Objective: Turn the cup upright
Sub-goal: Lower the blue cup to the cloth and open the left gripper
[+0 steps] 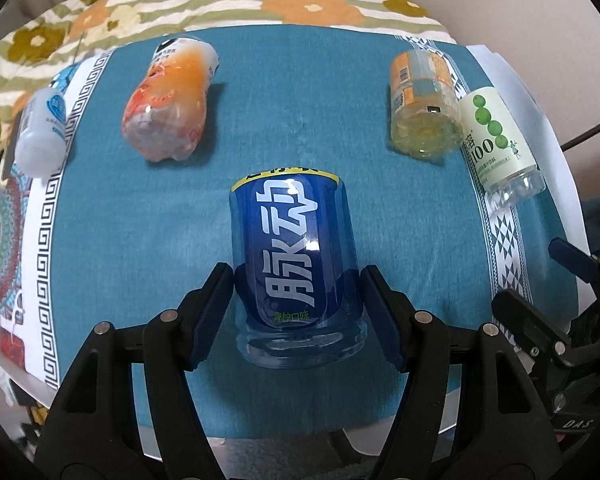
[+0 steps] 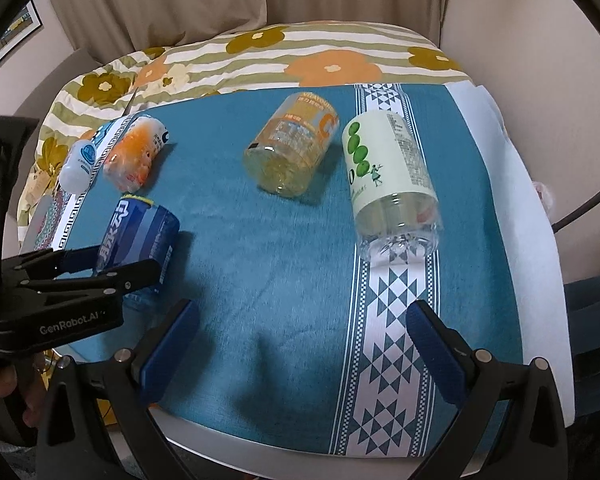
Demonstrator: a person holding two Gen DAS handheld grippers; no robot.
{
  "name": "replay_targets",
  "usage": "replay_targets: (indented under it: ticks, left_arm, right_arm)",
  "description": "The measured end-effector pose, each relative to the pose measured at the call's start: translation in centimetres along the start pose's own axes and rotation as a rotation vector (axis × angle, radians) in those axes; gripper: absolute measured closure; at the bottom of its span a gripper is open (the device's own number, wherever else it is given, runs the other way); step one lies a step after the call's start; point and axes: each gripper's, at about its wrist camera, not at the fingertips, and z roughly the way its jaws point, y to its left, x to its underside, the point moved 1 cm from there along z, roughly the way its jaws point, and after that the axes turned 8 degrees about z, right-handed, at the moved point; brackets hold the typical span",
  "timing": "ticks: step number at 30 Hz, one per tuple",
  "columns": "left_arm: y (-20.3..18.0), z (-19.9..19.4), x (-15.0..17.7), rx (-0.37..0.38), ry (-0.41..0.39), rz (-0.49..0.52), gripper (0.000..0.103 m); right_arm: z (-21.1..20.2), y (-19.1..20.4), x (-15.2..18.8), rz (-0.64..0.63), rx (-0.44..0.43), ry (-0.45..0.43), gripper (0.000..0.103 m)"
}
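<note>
Lying on its side near the left part of the teal cloth (image 2: 260, 288), the blue cup (image 1: 296, 268) sits between the two pads of the left gripper (image 1: 298, 316). A sliver of cloth shows between each pad and the cup wall, so the jaws bracket it without clearly pressing; whether either pad touches cannot be told from the left wrist view. In the right wrist view that gripper (image 2: 112, 268) covers much of the cup (image 2: 140, 236), and its clear base end is largely hidden behind the black fingers.

The right gripper (image 2: 304, 340) hangs over the cloth's near edge with jaws spread wide and nothing between them.

Five cut-bottle cups lie on their sides in all: the blue one, an orange-patterned cup (image 2: 136, 156) and a small white cup (image 2: 80, 164) toward the far left corner, a yellow-orange cup (image 2: 292, 148) near the far middle, and a pale green cup (image 2: 392, 188) on the white patterned band along the right side. The small print on their labels is too small to read. A floral quilt (image 2: 260, 56) lies beyond the far edge, partly cut off by the lens rim.
</note>
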Motion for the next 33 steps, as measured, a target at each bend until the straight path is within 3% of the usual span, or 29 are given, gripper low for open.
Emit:
replay_targets:
  ticks: [4, 6, 8, 23, 29, 33]
  left_arm:
    - [0.0, -0.2, 0.1, -0.004, -0.006, 0.005, 0.028]
    - [0.1, -0.3, 0.1, -0.007, -0.013, 0.009, 0.007]
    - [0.0, -0.6, 0.1, -0.015, -0.031, 0.019, 0.003]
    - [-0.3, -3.1, 0.6, -0.032, -0.071, 0.024, 0.003]
    - [0.5, -8.8, 1.6, -0.079, -0.141, -0.024, 0.001]
    - [2.0, -11.7, 2.2, -0.112, -0.182, -0.038, 0.000]
  right_arm:
    - [-0.2, 0.0, 0.1, -0.009, 0.000, -0.003, 0.000]
    - [-0.3, 0.0, 0.0, -0.008, 0.001, -0.008, 0.000]
    - [-0.4, 0.0, 0.0, -0.005, 0.004, -0.012, 0.000]
    - [-1.6, 0.3, 0.0, -0.014, -0.004, -0.034, 0.000]
    - [-3.8, 1.1, -1.8, -0.055, -0.047, -0.050, 0.000]
    - [-4.7, 2.3, -4.0, -0.086, -0.110, -0.005, 0.000]
